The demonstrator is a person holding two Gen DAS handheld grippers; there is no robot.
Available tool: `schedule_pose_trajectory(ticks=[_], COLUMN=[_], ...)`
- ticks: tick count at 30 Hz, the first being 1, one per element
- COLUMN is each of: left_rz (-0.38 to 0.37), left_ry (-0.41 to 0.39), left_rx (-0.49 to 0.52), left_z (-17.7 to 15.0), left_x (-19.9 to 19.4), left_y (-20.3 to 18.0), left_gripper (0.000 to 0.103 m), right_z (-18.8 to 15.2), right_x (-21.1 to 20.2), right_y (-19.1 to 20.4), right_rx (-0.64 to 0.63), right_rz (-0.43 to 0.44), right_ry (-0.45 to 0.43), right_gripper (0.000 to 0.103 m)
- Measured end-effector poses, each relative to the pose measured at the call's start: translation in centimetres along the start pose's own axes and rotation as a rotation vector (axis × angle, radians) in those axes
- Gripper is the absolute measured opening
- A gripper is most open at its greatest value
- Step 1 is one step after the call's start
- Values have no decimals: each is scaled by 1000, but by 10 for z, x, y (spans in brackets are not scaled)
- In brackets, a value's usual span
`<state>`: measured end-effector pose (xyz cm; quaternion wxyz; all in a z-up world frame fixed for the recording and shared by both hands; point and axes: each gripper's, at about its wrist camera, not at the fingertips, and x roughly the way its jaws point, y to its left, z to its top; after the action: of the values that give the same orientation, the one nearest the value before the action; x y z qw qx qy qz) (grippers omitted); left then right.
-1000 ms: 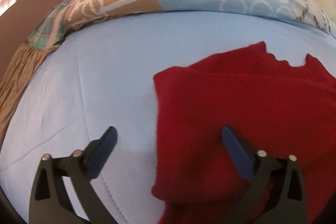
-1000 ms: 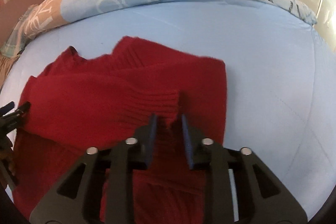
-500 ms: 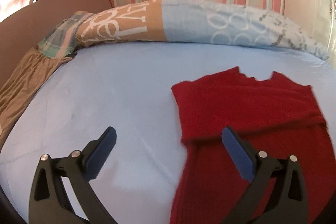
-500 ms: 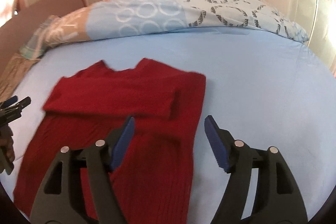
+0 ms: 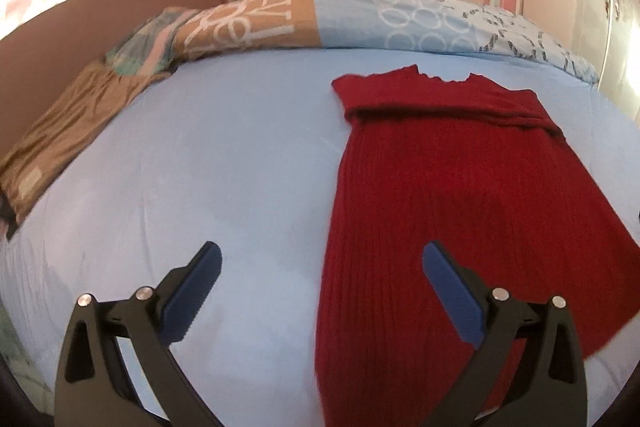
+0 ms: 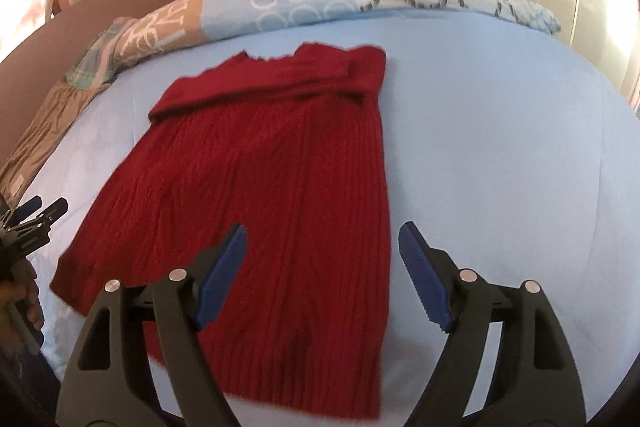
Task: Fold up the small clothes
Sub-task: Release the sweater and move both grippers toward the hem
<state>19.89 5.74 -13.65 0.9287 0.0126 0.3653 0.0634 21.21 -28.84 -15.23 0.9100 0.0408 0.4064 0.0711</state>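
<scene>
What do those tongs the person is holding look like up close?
Both the left tongs and the right tongs are matte black plastic frames with triangular cut-outs and small round silver pins at the joints. Each ends in two long fingers faced with blue pads that have toothed edges. No cables, markings or sleeves show.

Both wrist views look down and forward over the bed (image 5: 200,155), sharing the sweater (image 6: 280,187) and pillows (image 5: 360,23).

Bare blue sheet (image 5: 208,163) fills the left and centre of the left wrist view, open for passage. The red sweater (image 5: 460,211) covers the right; the duvet (image 5: 360,23) and wall block the top.
</scene>
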Motion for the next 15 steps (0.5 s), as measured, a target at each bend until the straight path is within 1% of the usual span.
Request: schedule_pose_trajectory(ticks=[4,7,9,11,13,15], left_rz=[-8,-8,-1,-1,-5,-10], left_ry=[15,2,1,6,16,27], left_rx=[-22,0,33,48,51,50], left_z=[-16,-20,-22,-22,-25,-27], left_x=[-22,-33,-35,-36,-36,-35], left_y=[6,4,-1,-3,-4,-7], left_gripper=[101,101,101,101,101,101], right_z=[-13,-18,-19,-20,-22,-23], right_x=[-15,-24,-28,-33,-37,-38], right_y=[4,8,8,6,6,6], right_rx=[19,-1,5,16,21,18], right_rz=[-15,-47,-59,-68,-69,-71], right_ry=[13,25,30,25,23,25], right_gripper=[79,80,81,86,88,88])
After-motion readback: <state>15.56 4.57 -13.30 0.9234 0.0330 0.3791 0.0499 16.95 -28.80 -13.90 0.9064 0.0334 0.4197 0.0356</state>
